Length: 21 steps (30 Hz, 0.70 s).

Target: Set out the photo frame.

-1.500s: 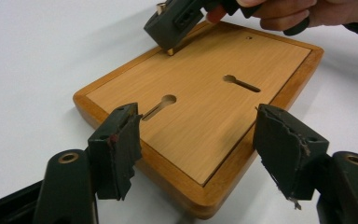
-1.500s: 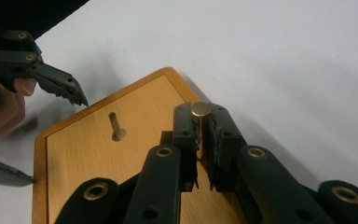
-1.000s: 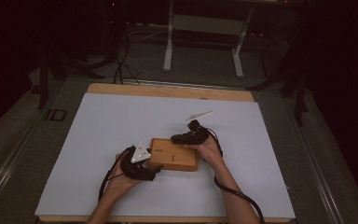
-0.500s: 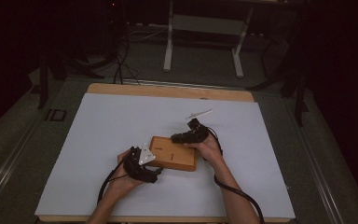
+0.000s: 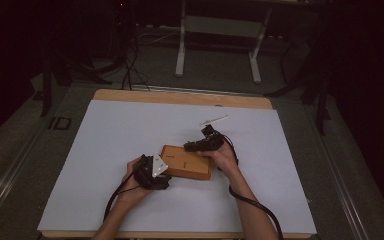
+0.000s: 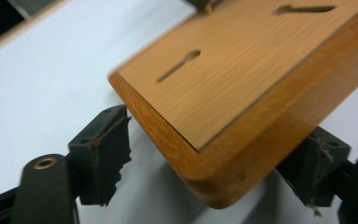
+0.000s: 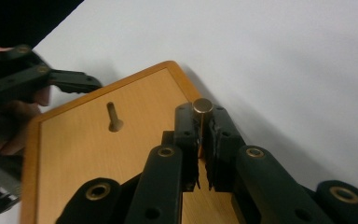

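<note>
Nearest the person, the left gripper (image 5: 152, 172) has its jaws spread wide around the corner of the wooden board (image 5: 186, 162), its torn pads (image 6: 106, 154) just clear of the edges, probably poised to steady the board, which lies near the middle of the white table (image 5: 110, 145). Beyond it, the right gripper (image 7: 203, 135) is clamped on a brass pin (image 7: 202, 108) above the board's far part, near a keyhole slot (image 7: 113, 116) (perhaps its destination). A white stick (image 5: 213, 120) lies farther off. A second ago the left gripper sat slightly further left.
</note>
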Available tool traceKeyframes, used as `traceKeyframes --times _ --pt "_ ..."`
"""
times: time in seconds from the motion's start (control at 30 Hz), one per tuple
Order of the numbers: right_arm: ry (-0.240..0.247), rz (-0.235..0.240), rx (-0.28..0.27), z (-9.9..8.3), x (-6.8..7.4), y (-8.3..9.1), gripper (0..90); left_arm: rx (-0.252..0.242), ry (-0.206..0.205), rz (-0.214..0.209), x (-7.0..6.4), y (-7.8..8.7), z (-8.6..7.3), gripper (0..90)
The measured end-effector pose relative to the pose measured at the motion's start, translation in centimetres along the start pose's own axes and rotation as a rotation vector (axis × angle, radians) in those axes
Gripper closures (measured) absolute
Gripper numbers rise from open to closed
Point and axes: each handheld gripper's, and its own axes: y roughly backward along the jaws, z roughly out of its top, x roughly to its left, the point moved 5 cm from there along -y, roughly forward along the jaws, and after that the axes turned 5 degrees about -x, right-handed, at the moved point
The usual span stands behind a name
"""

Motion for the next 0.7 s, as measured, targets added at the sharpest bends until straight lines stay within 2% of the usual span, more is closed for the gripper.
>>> traceKeyframes --times 0.13,0.23,0.27,0.33,0.47,0.57,0.7 --pt "0.019 -0.007 -0.006 -0.1 0.1 0.0 84.6 -0.007 -0.005 -0.005 0.1 0.0 0.1 24.0" --pt "0.06 -0.03 0.001 -0.1 0.4 0.0 84.6 -0.029 0.0 -0.009 0.0 0.3 0.5 24.5" --pt "0.06 -0.03 0.001 -0.1 0.4 0.0 84.6 -0.029 0.0 -0.009 0.0 0.3 0.5 24.8" --pt "0.084 -0.04 0.017 0.0 0.7 0.0 84.7 -0.044 -0.011 -0.014 -0.2 0.6 0.7 25.0" --pt "0.095 -0.026 0.02 -0.2 0.9 0.1 84.6 -0.046 -0.025 -0.018 -0.5 0.8 0.8 24.9" --pt "0.097 0.001 0.042 -0.5 1.0 0.3 84.2 -0.075 -0.031 -0.04 -0.9 1.3 1.2 25.5" --pt "0.1 0.008 0.056 -0.6 1.0 0.6 83.9 -0.08 -0.033 -0.054 -1.0 1.5 1.4 26.0"
